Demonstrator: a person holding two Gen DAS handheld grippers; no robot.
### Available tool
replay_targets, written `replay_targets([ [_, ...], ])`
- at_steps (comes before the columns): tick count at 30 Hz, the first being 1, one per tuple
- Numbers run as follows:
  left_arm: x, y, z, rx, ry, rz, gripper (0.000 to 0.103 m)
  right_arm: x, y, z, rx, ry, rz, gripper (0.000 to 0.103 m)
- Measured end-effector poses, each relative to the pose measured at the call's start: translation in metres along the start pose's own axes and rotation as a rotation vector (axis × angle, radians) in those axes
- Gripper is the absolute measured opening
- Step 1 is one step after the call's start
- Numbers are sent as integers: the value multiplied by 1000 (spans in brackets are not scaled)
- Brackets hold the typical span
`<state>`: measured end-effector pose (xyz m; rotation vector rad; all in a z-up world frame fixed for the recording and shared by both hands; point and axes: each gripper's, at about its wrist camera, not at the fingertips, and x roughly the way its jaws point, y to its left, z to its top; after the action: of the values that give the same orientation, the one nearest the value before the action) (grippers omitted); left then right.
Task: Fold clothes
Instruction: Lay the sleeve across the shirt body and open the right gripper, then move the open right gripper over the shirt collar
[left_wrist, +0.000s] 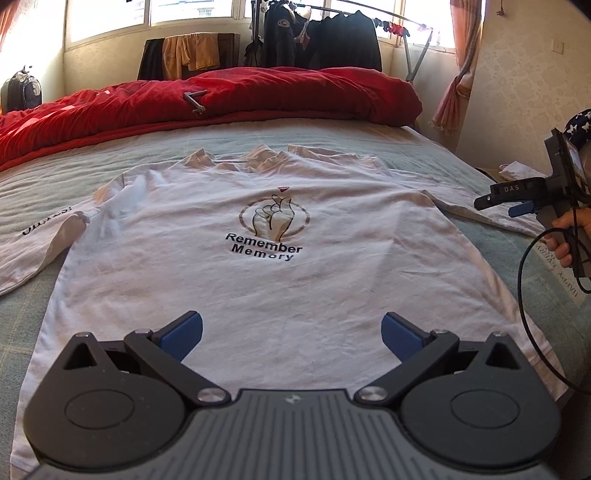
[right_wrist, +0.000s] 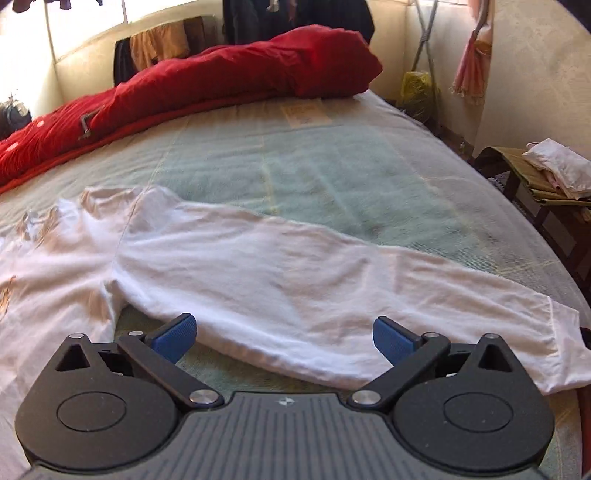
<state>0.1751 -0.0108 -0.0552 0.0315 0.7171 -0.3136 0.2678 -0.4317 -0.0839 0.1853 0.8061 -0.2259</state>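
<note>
Shirt (left_wrist: 266, 266) lies flat and face up across the middle of the bed (left_wrist: 332, 140), print showing, collar toward the red duvet (left_wrist: 258, 92) at the far edge, both long sleeves spread out sideways. Nothing folded yet, by the look of it. The left gripper (left_wrist: 291, 334) hovers over the hem at the near edge, jaws wide apart and holding nothing. The right gripper (right_wrist: 284, 334) is just as wide and just as empty, poised over the right sleeve (right_wrist: 314, 280), which runs out toward the bed's right edge; whether its pads (right_wrist: 173, 338) touch the cloth is hard to tell from this angle.

The likely step is bringing that sleeve in across the body. To do it well, the right gripper should pinch near the cuff, taking both layers, lift only enough to clear the sheet, and carry it straight across so the fold falls along the shoulder seam. The left could pin the hem so the body does not drag or wrinkle.
</note>
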Motion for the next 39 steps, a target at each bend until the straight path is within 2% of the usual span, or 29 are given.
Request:
replay_targets([
  [1,0,-1,0,-1,0,-1,102,-4,-8,2,22,-17,-9,103],
  [5,1,-4,-3,0,10,-1,102,19,-45,-11,109,44,-117,103],
  [10,6,-5,-5,8,35,14,102,-8,-72,-37,130,25,-44,103],
  [15,10,-8,-2,12,28,23,102,-35,-115,-16,316,-43,97,103],
  [18,13,-11,-2,18,34,22,102,-24,-137,0,415,-43,170,103],
  [21,21,-13,-4,26,60,31,102,4,-151,4,464,-9,187,103],
  [23,24,-13,-4,27,72,40,102,22,-159,3,457,-2,146,103],
  [25,27,-12,-4,24,79,45,102,26,-165,5,427,-53,118,103],
  [27,30,-10,-3,21,87,50,102,29,-170,9,403,-75,43,103],
  [28,31,-10,-3,17,89,50,102,30,-175,11,413,-71,7,103],
  [30,32,-9,-3,13,88,51,102,28,-180,13,457,-67,0,103],
  [33,31,-7,-2,13,82,32,102,13,-164,17,411,-83,-1,103],
  [35,30,-6,1,11,80,13,102,8,-144,24,354,-52,16,103],
  [39,28,-2,10,17,62,-1,102,3,-87,43,255,-15,141,103],
])
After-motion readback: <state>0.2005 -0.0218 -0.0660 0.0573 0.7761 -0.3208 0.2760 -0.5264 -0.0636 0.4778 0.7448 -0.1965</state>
